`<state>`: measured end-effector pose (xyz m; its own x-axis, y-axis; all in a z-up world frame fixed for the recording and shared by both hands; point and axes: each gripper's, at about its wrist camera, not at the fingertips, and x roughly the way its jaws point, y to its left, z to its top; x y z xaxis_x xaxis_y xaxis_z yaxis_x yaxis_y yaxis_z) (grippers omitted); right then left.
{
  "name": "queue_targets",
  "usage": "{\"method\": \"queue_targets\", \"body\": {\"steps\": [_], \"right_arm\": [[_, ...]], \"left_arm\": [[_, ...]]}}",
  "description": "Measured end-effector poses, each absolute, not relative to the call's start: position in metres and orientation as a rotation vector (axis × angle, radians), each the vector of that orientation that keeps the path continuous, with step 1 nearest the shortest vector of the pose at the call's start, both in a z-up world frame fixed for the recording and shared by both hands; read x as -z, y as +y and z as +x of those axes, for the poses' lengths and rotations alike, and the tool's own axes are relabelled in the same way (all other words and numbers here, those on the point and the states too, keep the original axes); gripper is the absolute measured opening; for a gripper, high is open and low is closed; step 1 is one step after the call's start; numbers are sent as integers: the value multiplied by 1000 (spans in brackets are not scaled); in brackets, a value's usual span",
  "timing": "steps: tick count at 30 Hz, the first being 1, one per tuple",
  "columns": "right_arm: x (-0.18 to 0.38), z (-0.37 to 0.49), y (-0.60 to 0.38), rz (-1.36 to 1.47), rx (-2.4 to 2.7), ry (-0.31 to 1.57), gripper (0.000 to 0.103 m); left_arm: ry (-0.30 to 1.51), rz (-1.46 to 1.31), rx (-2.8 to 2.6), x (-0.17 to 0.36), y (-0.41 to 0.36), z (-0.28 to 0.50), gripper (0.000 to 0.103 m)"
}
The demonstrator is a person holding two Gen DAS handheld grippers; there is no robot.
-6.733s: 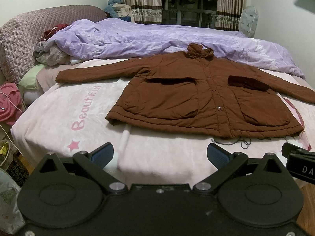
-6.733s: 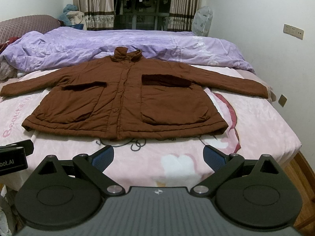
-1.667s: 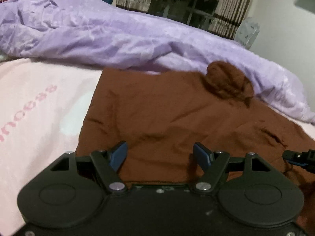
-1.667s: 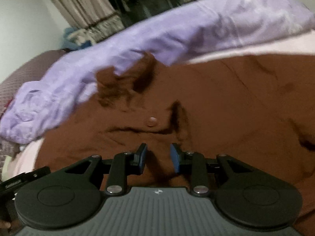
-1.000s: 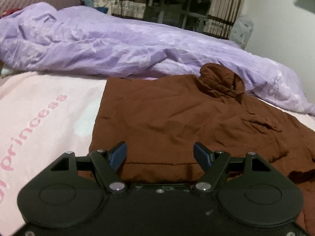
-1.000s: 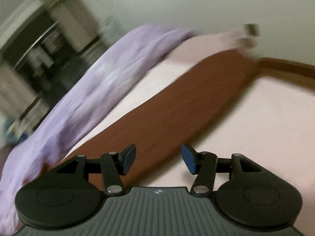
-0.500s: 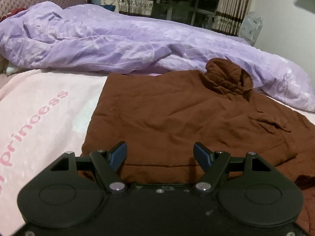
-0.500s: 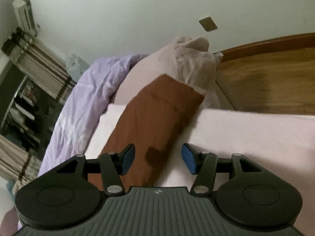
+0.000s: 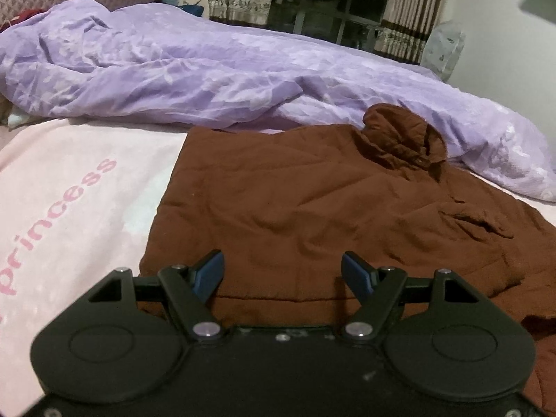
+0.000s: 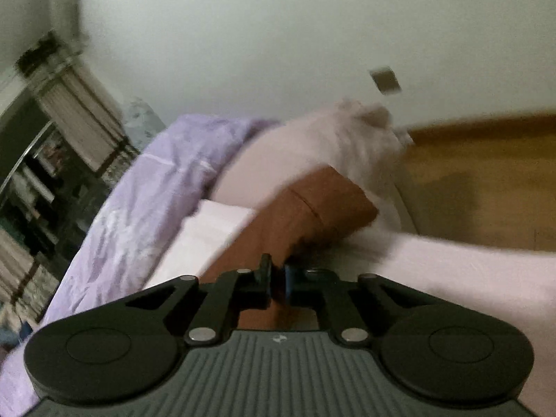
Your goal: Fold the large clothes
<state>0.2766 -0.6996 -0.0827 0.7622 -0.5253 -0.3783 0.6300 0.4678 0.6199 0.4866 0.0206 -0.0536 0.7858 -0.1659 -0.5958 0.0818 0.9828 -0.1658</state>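
On a pink bed sheet (image 9: 80, 180), brown jacket (image 9: 295, 201), lilac duvet (image 9: 208, 69) behind, left jaws spread, right jaws pinching its sleeve (image 10: 312, 208).

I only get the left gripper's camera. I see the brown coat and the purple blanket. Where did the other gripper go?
Observer: The right gripper is out at the coat's sleeve, near the bed's edge.
Operator: Did it grab it?
Observer: Yes, its jaws are pinched shut on the brown sleeve cloth.
Operator: What's past the sleeve?
Observer: A wooden floor beyond the bed, which your view lacks.
Operator: Is my gripper holding anything?
Observer: No, the left gripper is open above the coat.
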Motion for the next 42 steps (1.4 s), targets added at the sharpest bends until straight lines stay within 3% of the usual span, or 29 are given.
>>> {"method": "queue_targets", "body": {"steps": [9, 14, 16, 17, 18, 20, 25, 32, 34, 35, 36, 37, 42], "right_arm": [[-30, 326, -559, 511, 355, 18, 5], [-50, 368, -442, 367, 71, 49, 6], [-39, 388, -395, 321, -40, 108, 13], [-32, 398, -375, 302, -85, 139, 27], [-22, 409, -353, 269, -129, 193, 47], [0, 426, -318, 186, -149, 317, 62], [15, 408, -328, 246, -173, 358, 61], [33, 374, -440, 532, 59, 349, 66], [45, 370, -462, 584, 93, 371, 66], [51, 371, -469, 599, 101, 383, 66], [57, 372, -473, 609, 106, 394, 66], [62, 373, -477, 621, 108, 404, 66], [64, 376, -481, 649, 81, 389, 65]], "left_arm": [[637, -194, 185, 50, 36, 480, 75], [647, -270, 240, 49, 38, 475, 75], [653, -293, 263, 48, 33, 473, 75], [657, -304, 279, 48, 30, 474, 75], [664, -319, 300, 47, 26, 474, 75], [683, -367, 349, 46, 17, 477, 75], [720, -479, 470, 47, -12, 489, 75], [797, -591, 512, 64, -71, 530, 72], [806, -601, 480, 69, -84, 542, 68], [808, -612, 481, 71, -88, 546, 60], [805, -619, 485, 71, -92, 549, 43], [810, -622, 494, 72, -93, 551, 12], [760, -644, 555, 56, -81, 530, 12]]}}
